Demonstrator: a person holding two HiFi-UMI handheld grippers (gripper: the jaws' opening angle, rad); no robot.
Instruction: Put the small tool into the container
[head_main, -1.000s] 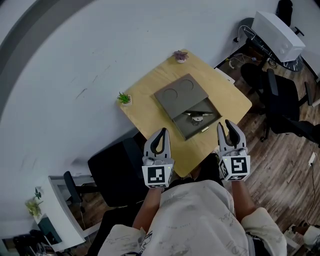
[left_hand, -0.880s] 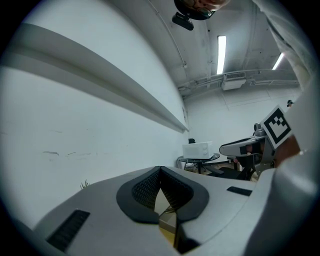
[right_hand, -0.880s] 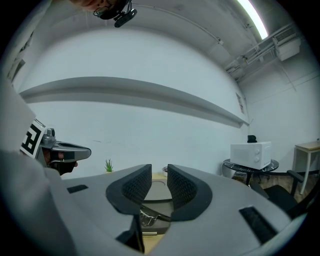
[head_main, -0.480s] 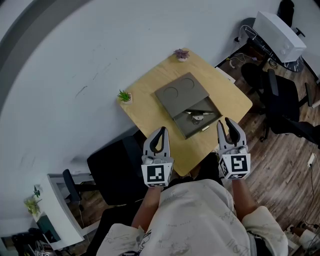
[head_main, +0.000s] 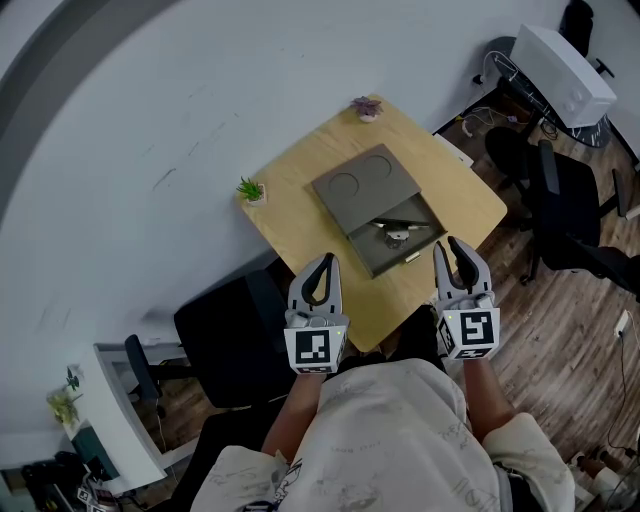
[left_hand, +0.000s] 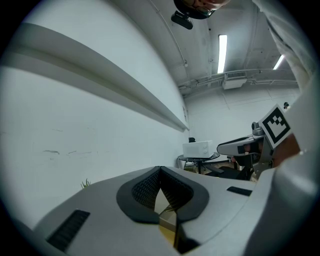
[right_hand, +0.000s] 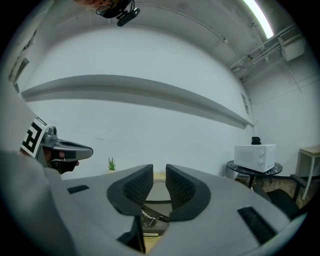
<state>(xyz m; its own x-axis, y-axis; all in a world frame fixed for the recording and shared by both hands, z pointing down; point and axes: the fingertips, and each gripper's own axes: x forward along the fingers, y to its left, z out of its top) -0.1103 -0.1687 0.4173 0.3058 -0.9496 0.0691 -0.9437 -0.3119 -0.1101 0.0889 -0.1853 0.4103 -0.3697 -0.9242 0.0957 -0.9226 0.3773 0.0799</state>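
On the wooden table (head_main: 300, 225) lies a flat grey container (head_main: 395, 262) whose lid (head_main: 362, 188) is slid back. A small metal tool (head_main: 393, 236) rests in the uncovered part, and in the right gripper view the tool (right_hand: 152, 217) shows low between the jaws, far off. My left gripper (head_main: 322, 262) hovers over the table's near edge. Its pads (left_hand: 150, 187) meet at the tip, shut on nothing. My right gripper (head_main: 452, 248) hangs by the near right corner. Its jaws (right_hand: 159, 177) are closing, a gap still shows, and nothing is between them.
Two small potted plants (head_main: 250, 190) (head_main: 366, 107) stand at the table's far corners by the white wall. A black chair (head_main: 225, 335) sits at the left of the table, another chair (head_main: 565, 205) at the right. A white microwave (head_main: 565, 60) stands on a side table.
The right gripper's jaws have drawn slightly closer together. Both grippers stay where they were near the table's front edge, and the tool has not moved.
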